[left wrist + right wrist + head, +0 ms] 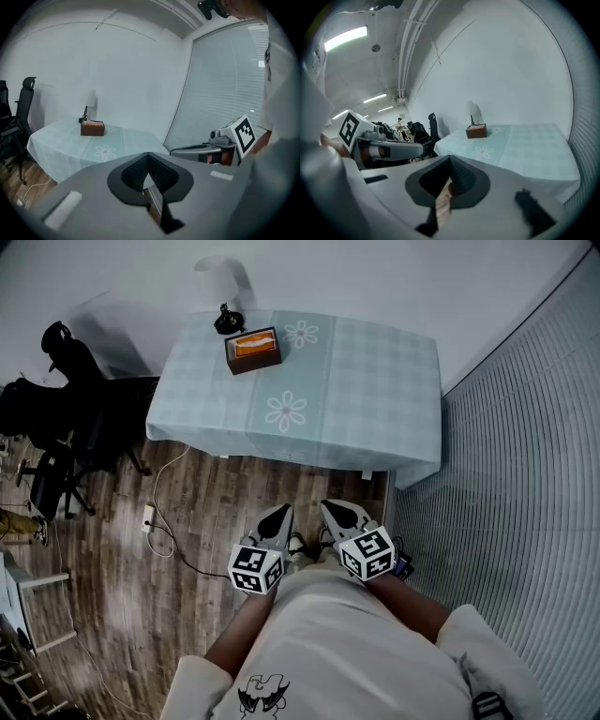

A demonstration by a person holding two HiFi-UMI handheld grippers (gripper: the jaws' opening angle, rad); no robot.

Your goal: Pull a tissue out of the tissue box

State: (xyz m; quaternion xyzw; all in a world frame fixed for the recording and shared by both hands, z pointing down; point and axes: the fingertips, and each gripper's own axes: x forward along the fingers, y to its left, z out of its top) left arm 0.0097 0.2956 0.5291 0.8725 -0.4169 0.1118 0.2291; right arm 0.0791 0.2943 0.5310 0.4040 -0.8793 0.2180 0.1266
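Both pairs are held low in front of the person, side by side above the wooden floor (pixel 216 512), well short of the tabletop (pixel 375 381). The left tongs (pixel 149 155) are pressed together, nothing between them. The right tongs (pixel 450 160) are the same: tips meeting, empty. The tissue box (pixel 253 351) sits near the far left corner of the pale checked tabletop, just beside the lamp (pixel 217 287) and well apart from either pair. Its top shows orange; whether a tissue pokes out is hard to say from here. A black office chair (pixel 70 371) stands off to the left.
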